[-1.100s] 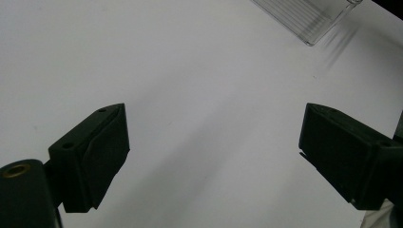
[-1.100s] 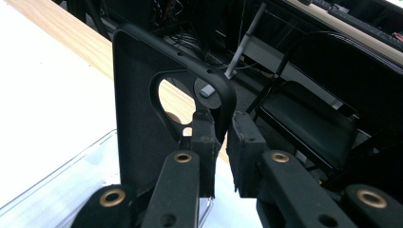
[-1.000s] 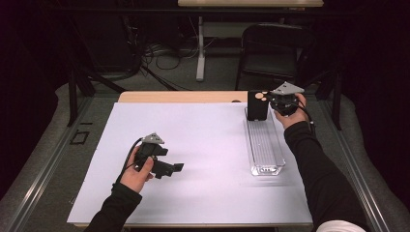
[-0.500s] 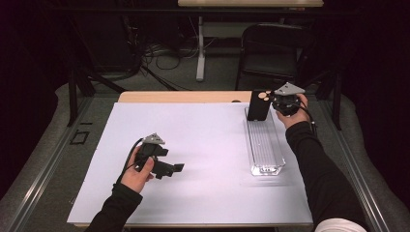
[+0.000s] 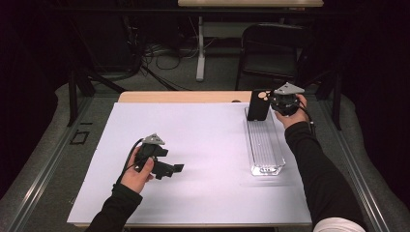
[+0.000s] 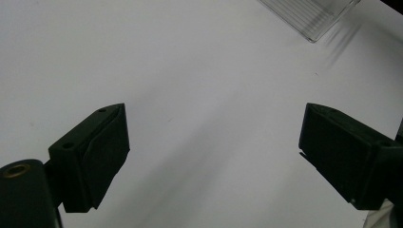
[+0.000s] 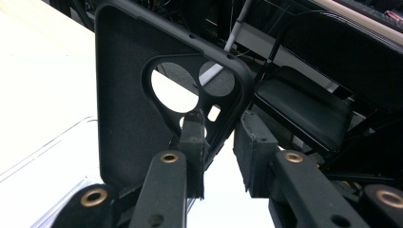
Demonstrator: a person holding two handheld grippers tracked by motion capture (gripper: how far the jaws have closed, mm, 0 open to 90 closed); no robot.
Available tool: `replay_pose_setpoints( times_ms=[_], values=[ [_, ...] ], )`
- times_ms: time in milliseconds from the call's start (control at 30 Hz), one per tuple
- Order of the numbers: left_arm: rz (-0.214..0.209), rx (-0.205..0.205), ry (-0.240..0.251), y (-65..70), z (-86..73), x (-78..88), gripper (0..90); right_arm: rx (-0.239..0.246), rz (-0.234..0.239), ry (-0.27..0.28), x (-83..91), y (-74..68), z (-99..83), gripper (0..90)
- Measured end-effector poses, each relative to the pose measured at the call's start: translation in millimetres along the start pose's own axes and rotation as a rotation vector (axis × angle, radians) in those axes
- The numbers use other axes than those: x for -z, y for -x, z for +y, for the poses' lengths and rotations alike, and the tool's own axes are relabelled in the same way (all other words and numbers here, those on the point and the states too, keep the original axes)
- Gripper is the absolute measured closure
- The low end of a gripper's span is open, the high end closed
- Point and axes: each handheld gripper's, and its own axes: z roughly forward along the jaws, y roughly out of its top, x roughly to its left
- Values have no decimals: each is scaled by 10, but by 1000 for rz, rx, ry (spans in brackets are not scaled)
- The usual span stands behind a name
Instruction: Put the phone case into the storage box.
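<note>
When held against a second ago, change: almost none, just a tiny lift of the right hand.
Phone case point(image 5: 256, 105): black, standing up tall at the far end of the clear tray point(image 5: 265, 145), same spot as before.
Right claw point(image 5: 270, 102): right beside the case, at its top corner near the round camera holes.
Right claw up close point(image 7: 218, 137): jaws a little apart, with the edge of the case point(image 7: 128, 118) in the gap; no tight pinch to be seen.
Left claw point(image 5: 176, 169): low over the white table cover point(image 5: 208, 145), well apart from the tray, still not moving.
Left claw up close point(image 6: 214, 137): jaws wide apart, nothing between them, a corner of the tray point(image 6: 309, 16) far ahead.
Meaning for the job: a pause at the case, most likely either a grab about to start or a let-go just done; hard to say which.
Next move, as a guess: a firm squeeze on the edge for a lift, or a slow pull back to leave the case standing.
Risk: a bump from the jaws, and a tip-over of the tall, thin case.
</note>
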Motion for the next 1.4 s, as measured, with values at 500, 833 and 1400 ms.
replay_pose_setpoints(
  times_ms=[500, 833, 1400],
  values=[
    [-2, 1, -2, 6, -13, -10, 98, -35, 7, -3, -34, -13, -2, 669],
    [-2, -1, -5, 4, -16, -11, 99, -68, 2, -4, -51, -4, -13, 611],
    [-4, 1, 0, 2, -17, -20, 99, -146, 26, -24, 7, -44, -21, 486]
  ],
)
